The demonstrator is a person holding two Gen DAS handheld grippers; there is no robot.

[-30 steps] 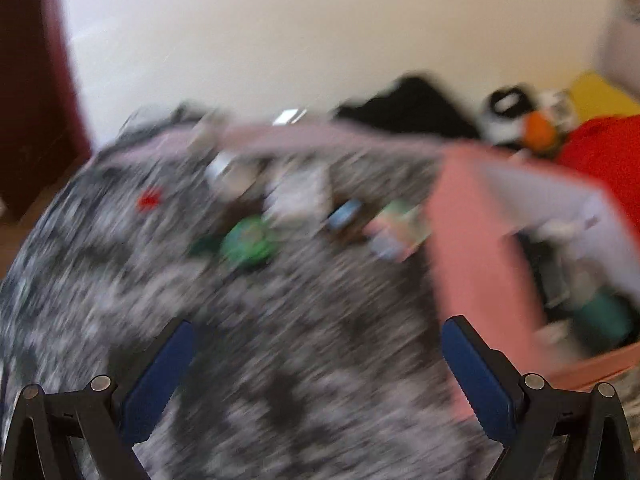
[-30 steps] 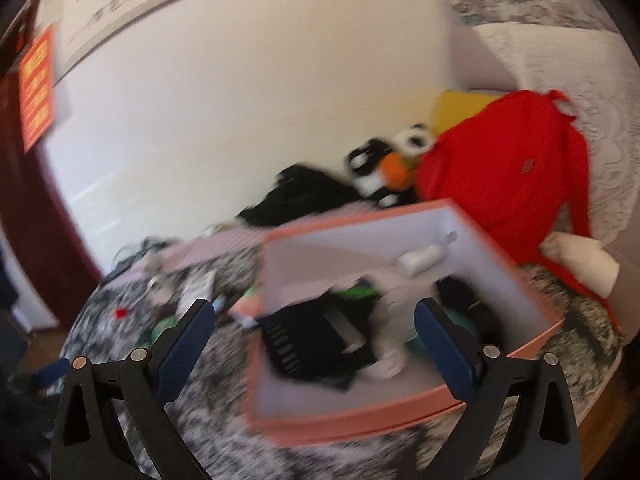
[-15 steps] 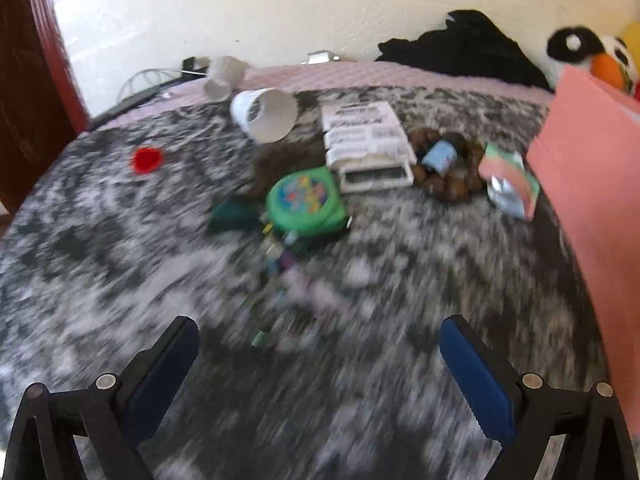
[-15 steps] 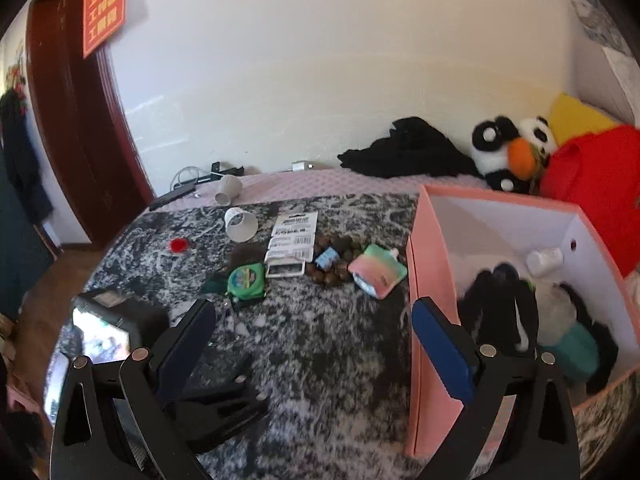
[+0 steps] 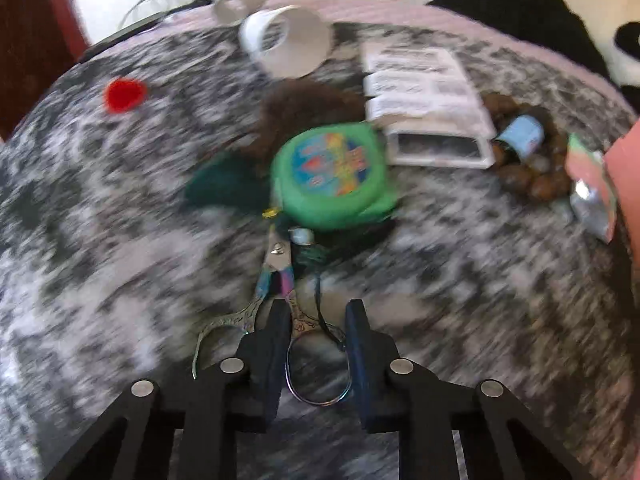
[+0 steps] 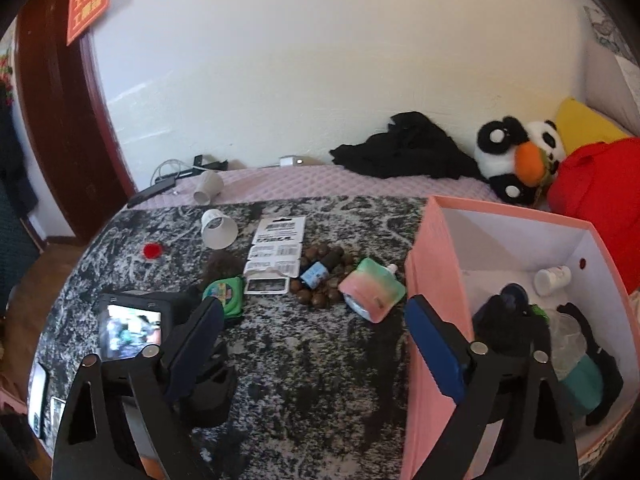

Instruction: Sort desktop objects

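Small ornate scissors [image 5: 276, 292] lie on the grey patterned cloth [image 5: 460, 280], blades pointing at a green tape measure [image 5: 332, 172]. My left gripper [image 5: 318, 320] has its jaws narrowed around the right handle ring of the scissors; whether the pads touch it is unclear. My right gripper [image 6: 312, 320] is open and empty above the cloth, beside the pink box [image 6: 432, 264]. The left gripper's body [image 6: 132, 332] shows in the right wrist view, hiding the scissors.
A white paper cup [image 5: 284, 40], battery card [image 5: 424, 92], brown beads with a small blue bottle [image 5: 520, 136], pastel pouch [image 5: 592, 188] and red cap [image 5: 124, 94] lie on the cloth. The pink box holds several items. Plush panda [image 6: 516, 156] and black cloth [image 6: 404, 148] sit behind.
My left gripper moved forward and down to the scissors and its jaws closed from wide open to narrow around one handle ring. The right gripper's view swung left and held.
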